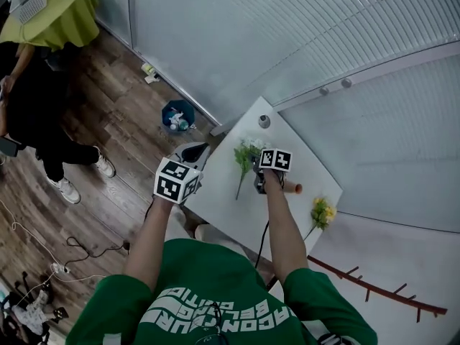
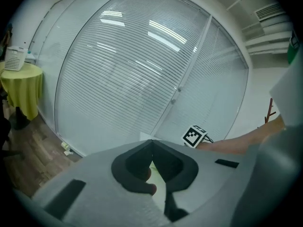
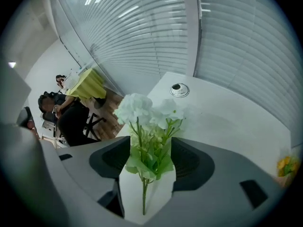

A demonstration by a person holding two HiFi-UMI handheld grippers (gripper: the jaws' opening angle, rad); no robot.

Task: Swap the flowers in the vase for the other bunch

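White-blossomed flower bunch with green leaves lies flat on white table, stem end nearest right gripper view's camera, between jaws of right gripper; jaws wide apart, pads not pressing it. Left gripper hovers at table's left edge, jaw tips together, nothing seen gripped. Short orange cylinder just beside right gripper. Yellow flower bunch at table's right edge, well apart from white bunch. Small round metal disc farther along table. Beyond: slatted blind wall, round table under yellow-green cloth.

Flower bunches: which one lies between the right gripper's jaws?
The white bunch, between the open jaws of the right gripper. The yellow bunch lies near the edge of the table.
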